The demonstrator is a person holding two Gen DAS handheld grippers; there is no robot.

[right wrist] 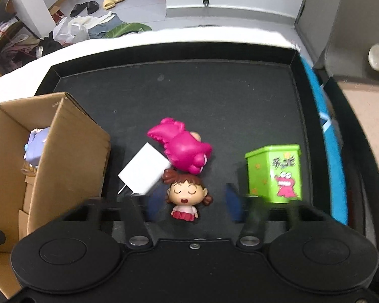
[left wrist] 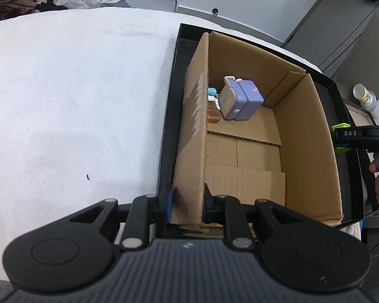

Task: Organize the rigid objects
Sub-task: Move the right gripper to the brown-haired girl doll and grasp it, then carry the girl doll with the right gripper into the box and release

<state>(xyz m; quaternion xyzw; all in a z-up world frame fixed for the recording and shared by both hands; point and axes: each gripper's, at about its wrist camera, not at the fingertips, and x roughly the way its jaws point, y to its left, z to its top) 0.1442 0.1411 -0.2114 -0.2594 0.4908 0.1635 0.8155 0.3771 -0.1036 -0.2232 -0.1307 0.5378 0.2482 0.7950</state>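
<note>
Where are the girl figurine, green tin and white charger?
girl figurine (right wrist: 184, 194): right wrist view, on its face.
green tin (right wrist: 275, 173): right wrist view, on its front wall.
white charger (right wrist: 144, 170): right wrist view, on its flat top.

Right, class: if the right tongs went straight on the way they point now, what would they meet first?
Most likely the small doll with closed eyes, which lies between the fingers of the right tongs on the black tray. Depth is hard to judge here, and the fingers are blurred.
</note>
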